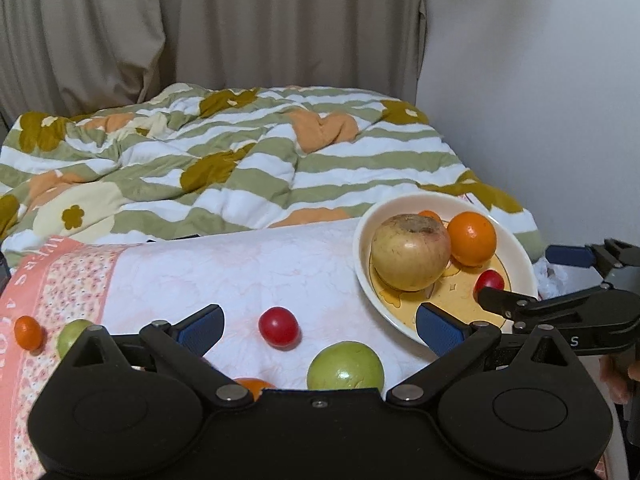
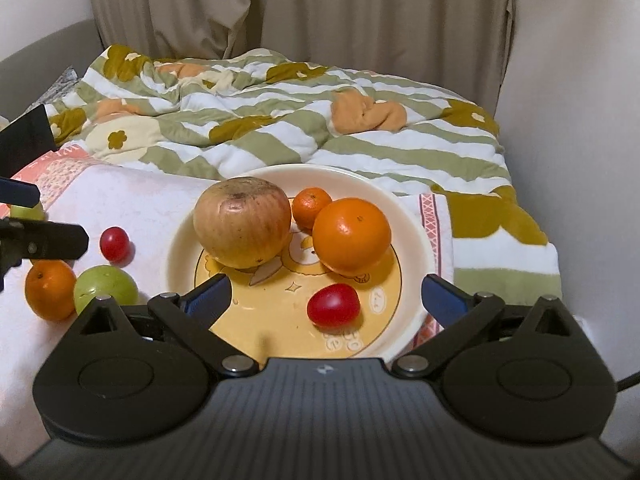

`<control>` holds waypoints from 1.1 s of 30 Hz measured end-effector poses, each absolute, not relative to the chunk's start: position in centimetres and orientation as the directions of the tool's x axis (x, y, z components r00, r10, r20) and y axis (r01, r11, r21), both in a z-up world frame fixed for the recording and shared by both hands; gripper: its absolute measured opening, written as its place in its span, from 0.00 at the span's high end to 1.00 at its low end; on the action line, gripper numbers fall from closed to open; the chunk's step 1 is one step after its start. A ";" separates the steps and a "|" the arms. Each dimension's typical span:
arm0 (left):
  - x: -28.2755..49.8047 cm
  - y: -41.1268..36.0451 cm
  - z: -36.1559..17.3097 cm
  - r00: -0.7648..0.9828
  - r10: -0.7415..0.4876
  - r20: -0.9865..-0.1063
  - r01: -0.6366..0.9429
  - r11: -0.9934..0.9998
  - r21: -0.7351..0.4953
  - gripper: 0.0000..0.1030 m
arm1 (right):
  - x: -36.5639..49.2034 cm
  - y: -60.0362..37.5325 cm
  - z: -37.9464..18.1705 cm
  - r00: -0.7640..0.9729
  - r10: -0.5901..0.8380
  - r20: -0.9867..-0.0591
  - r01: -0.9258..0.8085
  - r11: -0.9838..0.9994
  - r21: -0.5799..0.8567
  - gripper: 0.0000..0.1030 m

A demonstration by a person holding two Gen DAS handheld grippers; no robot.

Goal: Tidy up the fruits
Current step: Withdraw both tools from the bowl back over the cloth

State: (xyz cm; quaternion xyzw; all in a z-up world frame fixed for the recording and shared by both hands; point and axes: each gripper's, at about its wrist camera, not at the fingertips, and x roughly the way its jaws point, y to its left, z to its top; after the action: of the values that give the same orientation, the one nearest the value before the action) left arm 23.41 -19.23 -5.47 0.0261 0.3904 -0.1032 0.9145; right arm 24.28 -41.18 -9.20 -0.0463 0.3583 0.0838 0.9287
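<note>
A cream plate (image 1: 516, 252) (image 2: 412, 216) on a pink-white towel holds a big yellowish apple (image 1: 410, 256) (image 2: 242, 220), a large orange (image 1: 472, 238) (image 2: 351, 229), a small orange (image 2: 310, 206) and a red cherry tomato (image 1: 489, 282) (image 2: 333, 305). On the towel lie a red tomato (image 1: 279, 327) (image 2: 114, 243), a green fruit (image 1: 345, 366) (image 2: 105, 288), an orange (image 1: 252, 385) (image 2: 50, 290), a second green fruit (image 1: 74, 336) and a small orange (image 1: 28, 332). My left gripper (image 1: 320, 326) is open and empty over the loose fruit. My right gripper (image 2: 326, 294) is open and empty over the plate's front.
A towel (image 1: 224, 264) with a pink patterned border covers the surface. Behind it lies a rumpled green-striped floral blanket (image 1: 248, 160) (image 2: 304, 112). Beige curtains (image 1: 240, 28) and a white wall (image 1: 540, 100) stand behind. The right gripper's fingers (image 1: 568, 256) show beside the plate in the left view.
</note>
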 end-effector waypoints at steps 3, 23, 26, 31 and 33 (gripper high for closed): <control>22.2 -19.0 -4.6 0.698 -0.155 -0.699 0.197 0.980 -0.020 0.00 | 23.4 -41.4 -8.4 0.736 0.120 -0.666 -0.176 0.984 -0.018 0.00; 10.9 -14.6 0.9 0.825 -0.013 -0.566 0.019 1.000 0.005 0.00 | 14.7 -40.4 -1.6 0.772 0.165 -0.614 -0.208 0.978 0.002 0.00; 9.8 -13.0 1.7 0.831 0.027 -0.556 -0.020 1.000 0.018 0.00 | 13.7 -39.5 -0.5 0.774 0.187 -0.604 -0.225 0.974 0.014 0.00; 8.3 -9.8 2.7 0.846 0.069 -0.529 -0.060 0.998 0.035 0.00 | 12.2 -36.6 1.1 0.780 0.220 -0.586 -0.248 0.968 0.034 0.00; 8.0 -8.5 2.8 0.850 0.080 -0.521 -0.071 0.997 0.037 0.00 | 11.6 -35.3 1.6 0.786 0.219 -0.578 -0.246 0.969 0.032 0.00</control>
State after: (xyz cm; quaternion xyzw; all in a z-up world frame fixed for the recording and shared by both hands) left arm 8.02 -8.45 2.80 0.0084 0.2710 0.0390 0.9618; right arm 11.64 -35.25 1.59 -0.0226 0.3028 0.1232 0.9448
